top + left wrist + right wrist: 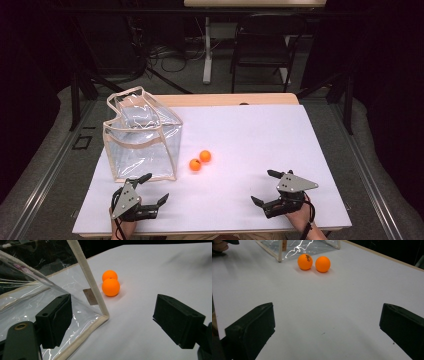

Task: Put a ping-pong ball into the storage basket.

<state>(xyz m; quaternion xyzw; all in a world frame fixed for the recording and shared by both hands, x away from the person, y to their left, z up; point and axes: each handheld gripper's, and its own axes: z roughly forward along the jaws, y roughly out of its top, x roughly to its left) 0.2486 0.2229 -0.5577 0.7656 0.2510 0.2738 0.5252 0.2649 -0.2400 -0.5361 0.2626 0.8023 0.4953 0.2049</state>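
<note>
**Both grippers wide and empty — the balls wait beside the clear bag**

The left gripper (150, 189) rests at the near left of the white table (260, 130), jaws spread wide with nothing between them; in its own view one jaw sits in front of the clear bag (142, 137), close to its cream-trimmed near corner. The right gripper (265, 187) sits well apart at the near right, jaws equally wide and empty, pointed across bare table toward the two orange balls.

The nearer ball (195, 164) and the farther ball (205, 156) lie touching each other, just beside the bag's right wall. The bag stands upright with its mouth open at the top.

The likely step is picking up a ball and dropping it into the bag. To do it well, the right gripper should approach the nearer ball low and square, one jaw on each side of it, closing gently — a light round ball rolls off at any glancing touch, and nudging one would send its neighbour away too. The left gripper could steady the bag's rim, since the thin walls look floppy.
</note>
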